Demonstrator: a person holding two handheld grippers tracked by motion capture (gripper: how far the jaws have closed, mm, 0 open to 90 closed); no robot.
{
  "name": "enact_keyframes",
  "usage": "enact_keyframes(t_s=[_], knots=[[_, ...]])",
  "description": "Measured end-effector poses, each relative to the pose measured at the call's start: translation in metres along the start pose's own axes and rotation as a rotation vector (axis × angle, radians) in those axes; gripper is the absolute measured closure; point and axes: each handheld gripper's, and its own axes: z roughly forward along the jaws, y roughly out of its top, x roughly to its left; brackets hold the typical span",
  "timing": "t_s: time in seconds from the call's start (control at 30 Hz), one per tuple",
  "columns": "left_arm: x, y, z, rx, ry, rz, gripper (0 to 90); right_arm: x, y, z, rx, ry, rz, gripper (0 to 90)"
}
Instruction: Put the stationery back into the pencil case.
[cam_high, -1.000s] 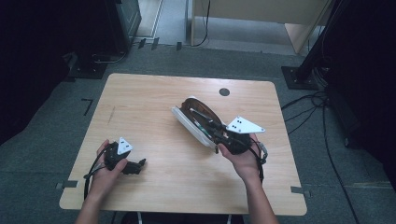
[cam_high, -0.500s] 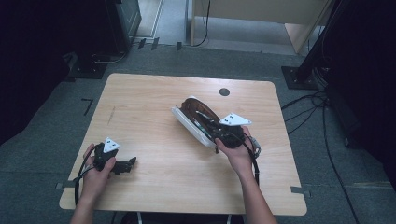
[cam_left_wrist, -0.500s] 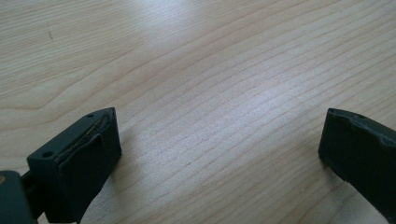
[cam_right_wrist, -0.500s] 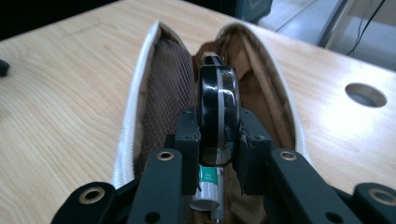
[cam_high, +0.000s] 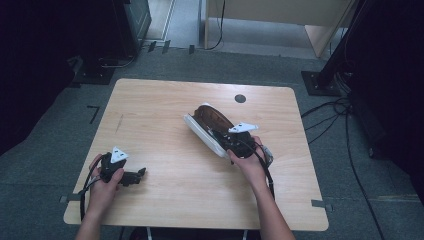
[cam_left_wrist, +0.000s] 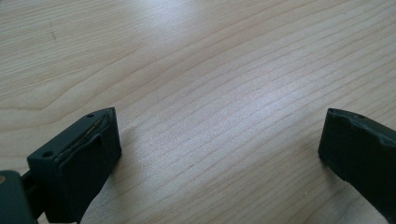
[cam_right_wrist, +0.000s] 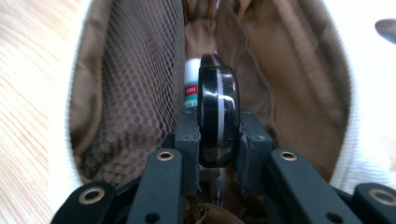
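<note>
Over the open pouch (cam_high: 207, 131), right gripper (cam_right_wrist: 218, 140), jaws clamping a black compact (cam_right_wrist: 217, 116).

A pale wooden table (cam_high: 165, 115) fills the middle of the high view, its grain running bright under the light. Near its far edge, right of centre, sits a small dark round spot (cam_high: 240, 98). Grey carpet floor (cam_high: 55, 150) surrounds it. At upper left stands a dark cabinet (cam_high: 131, 20); black cables (cam_high: 350, 145) snake down the right side, beside a black stand base (cam_high: 320, 82).
</note>
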Motion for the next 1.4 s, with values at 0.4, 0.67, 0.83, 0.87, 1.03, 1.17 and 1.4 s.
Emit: enact_keyframes(t_s=[0.4,0.67,0.83,0.87,1.03,1.17,1.4], knots=[[0.000,0.000,0.000,0.000,0.001,-0.001,0.0,-0.001,0.001,-0.003,0.000,-0.005,0.011,67.9],[0.000,0.000,0.000,-0.001,0.001,-0.001,0.0,-0.002,0.001,-0.012,-0.030,0.001,0.010,67.2],[0.000,0.000,0.000,-0.001,0.001,-0.001,0.0,0.001,0.005,-0.024,-0.088,-0.004,0.004,64.2],[0.000,0.000,0.000,0.000,0.001,-0.002,0.0,0.001,0.006,-0.026,-0.099,-0.002,0.004,63.5],[0.000,0.000,0.000,-0.001,0.001,-0.002,0.0,-0.001,0.007,-0.040,-0.160,0.015,0.019,53.9],[0.000,0.000,0.000,-0.001,0.001,-0.002,0.0,-0.001,0.006,-0.050,-0.191,0.018,0.006,43.3],[0.000,0.000,0.000,0.000,0.001,-0.001,0.0,-0.008,-0.001,-0.071,-0.210,0.014,0.076,22.3]])
